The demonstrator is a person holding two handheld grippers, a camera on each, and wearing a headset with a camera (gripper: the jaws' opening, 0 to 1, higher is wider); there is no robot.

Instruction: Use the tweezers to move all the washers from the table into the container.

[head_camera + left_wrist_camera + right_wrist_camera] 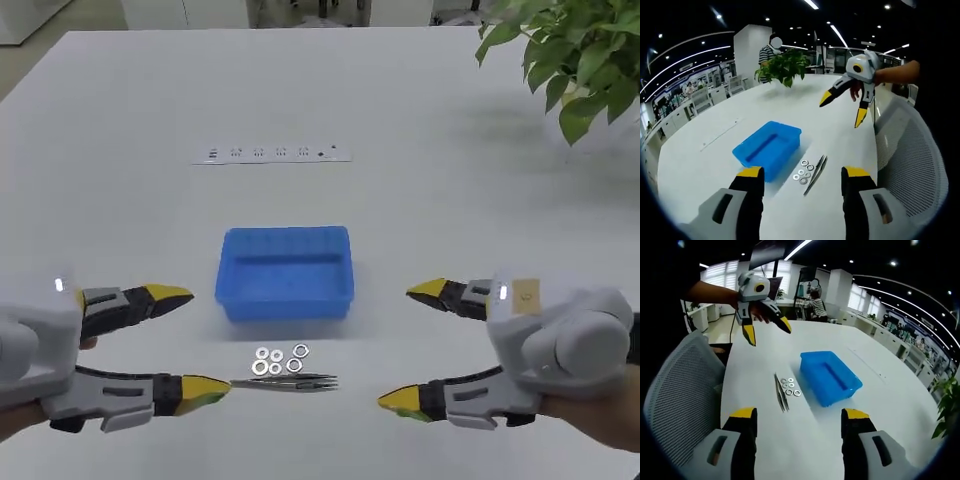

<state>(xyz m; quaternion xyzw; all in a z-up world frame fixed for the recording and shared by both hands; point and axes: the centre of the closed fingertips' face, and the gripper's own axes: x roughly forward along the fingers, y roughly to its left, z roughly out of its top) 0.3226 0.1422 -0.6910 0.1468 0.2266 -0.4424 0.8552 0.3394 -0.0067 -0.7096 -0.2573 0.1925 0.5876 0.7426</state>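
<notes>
Left gripper and right gripper held wide open, nothing gripped, flanking tweezers; judged staged for pickup. Tweezers laid flat on table, untouched, just beside washers. Washers clustered near blue container; short transfer likely intended.

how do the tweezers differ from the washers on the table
The tweezers are a single long, thin tool; the washers are several small shiny rings in a loose cluster. The tweezers lie on the side nearer the person, while the washers sit between them and the blue container. Both lie flat on the white table, outside the container.
</notes>
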